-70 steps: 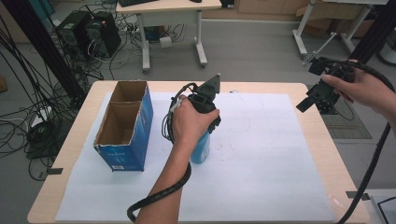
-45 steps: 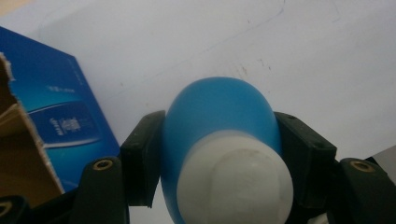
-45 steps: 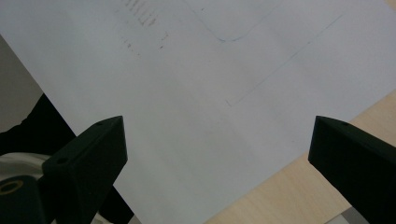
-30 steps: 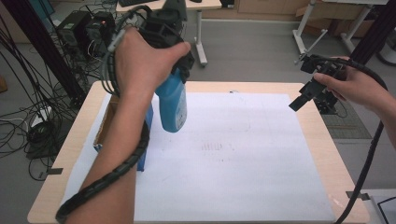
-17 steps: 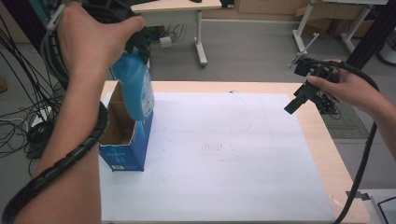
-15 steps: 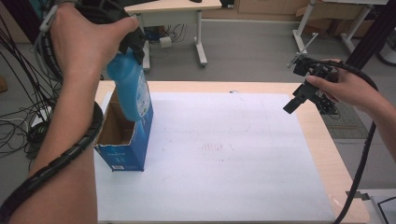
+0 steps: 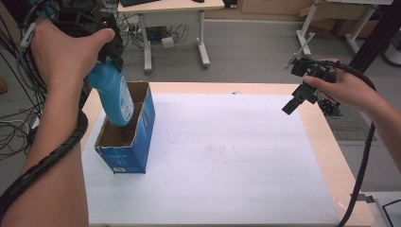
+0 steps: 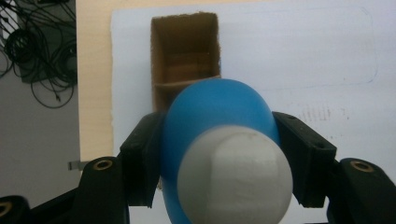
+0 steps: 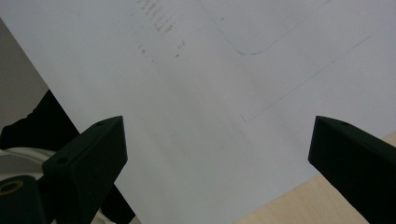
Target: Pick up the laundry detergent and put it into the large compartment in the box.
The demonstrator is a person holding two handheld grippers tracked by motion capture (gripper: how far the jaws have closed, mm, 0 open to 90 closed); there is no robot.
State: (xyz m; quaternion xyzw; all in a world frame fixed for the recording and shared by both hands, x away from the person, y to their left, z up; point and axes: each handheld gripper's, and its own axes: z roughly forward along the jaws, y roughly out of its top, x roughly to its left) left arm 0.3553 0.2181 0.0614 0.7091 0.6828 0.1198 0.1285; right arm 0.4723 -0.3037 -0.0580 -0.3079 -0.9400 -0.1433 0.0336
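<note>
High view: above bench (image 7: pixel 326 142), facing forward-down. Left gripper view: looks straight down, close over box (image 8: pixel 185 51). Right gripper view: near white sheet (image 9: pixel 210 93); sheet shared across views.

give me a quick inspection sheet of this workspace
surface: wooden table under a white sheet
job's things: blue bottle, lower end inside the open box
clutter: nothing seen
grippers: left gripper shut on the bottle; right gripper open, above the table's right edge
cables: black cable from the right gripper; loose wires on the floor at left
surroundings: desk behind
</note>
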